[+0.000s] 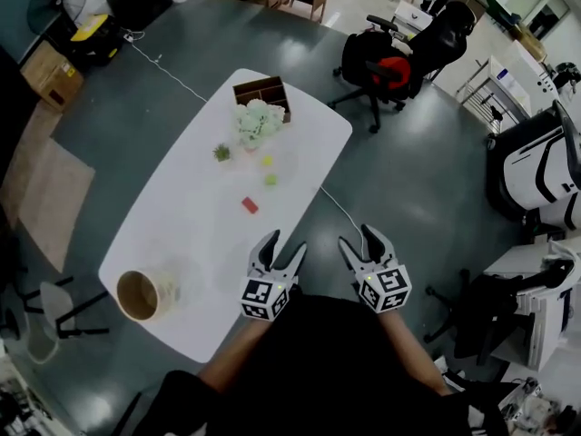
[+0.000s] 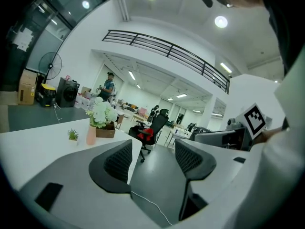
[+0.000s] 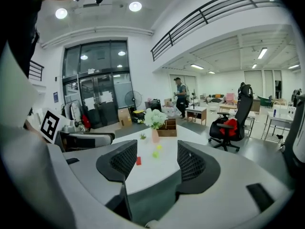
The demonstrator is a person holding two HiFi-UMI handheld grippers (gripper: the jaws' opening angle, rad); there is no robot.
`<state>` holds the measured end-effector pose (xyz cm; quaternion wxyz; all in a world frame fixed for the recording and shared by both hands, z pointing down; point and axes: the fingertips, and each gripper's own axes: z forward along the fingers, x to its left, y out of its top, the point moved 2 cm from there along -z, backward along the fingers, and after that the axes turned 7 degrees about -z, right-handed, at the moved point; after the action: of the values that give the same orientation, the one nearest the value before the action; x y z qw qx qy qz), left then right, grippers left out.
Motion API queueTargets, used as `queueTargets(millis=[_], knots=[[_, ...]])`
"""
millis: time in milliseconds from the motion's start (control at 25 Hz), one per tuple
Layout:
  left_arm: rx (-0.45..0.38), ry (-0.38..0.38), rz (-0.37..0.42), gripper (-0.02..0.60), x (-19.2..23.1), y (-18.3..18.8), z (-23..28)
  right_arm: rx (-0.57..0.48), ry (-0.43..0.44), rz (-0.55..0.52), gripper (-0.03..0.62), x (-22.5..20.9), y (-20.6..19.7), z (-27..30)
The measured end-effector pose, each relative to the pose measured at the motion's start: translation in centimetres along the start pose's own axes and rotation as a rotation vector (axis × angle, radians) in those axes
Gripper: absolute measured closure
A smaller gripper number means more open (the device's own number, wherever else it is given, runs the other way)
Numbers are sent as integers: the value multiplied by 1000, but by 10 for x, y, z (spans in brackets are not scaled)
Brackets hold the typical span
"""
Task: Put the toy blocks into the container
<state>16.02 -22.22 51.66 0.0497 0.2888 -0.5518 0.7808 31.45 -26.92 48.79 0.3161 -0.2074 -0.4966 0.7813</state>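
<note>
1. The red block (image 1: 249, 205) lay mid-table (image 1: 172, 234), its long axis running far-left to near-right. The green block (image 1: 270, 179) and yellow block (image 1: 267, 161) lay beyond it.
2. The container (image 1: 145, 295) stood at the near-left end, well apart from the blocks.
3. The left gripper (image 1: 284, 243) was nearer the red block, which lay ahead and slightly left; its jaws were spread and empty.
4. The right gripper (image 1: 358, 236) hung off the table edge, equally spread and empty.

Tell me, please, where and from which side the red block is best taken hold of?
Grip the red block across its long sides, coming down from above: it lies flat on the table, apart from the green block, so open jaws should straddle it freely. Its thickness is hard to judge.
</note>
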Motion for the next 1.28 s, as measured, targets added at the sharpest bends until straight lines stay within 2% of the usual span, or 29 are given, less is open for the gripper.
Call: queueTargets(millis=[360, 760, 960, 1120, 1280], knots=[[-23, 90, -9, 324, 31, 15, -7, 36, 118, 12, 349, 18, 2, 47], [-142, 316, -49, 324, 79, 40, -3, 66, 376, -47, 350, 25, 21, 139], [-227, 419, -82, 324, 104, 55, 23, 70, 497, -21, 350, 7, 42, 198], [-242, 479, -96, 322, 115, 65, 48, 77, 551, -68, 350, -18, 49, 236], [-255, 572, -168, 322, 122, 58, 55, 126, 609, -69, 350, -35, 43, 263]])
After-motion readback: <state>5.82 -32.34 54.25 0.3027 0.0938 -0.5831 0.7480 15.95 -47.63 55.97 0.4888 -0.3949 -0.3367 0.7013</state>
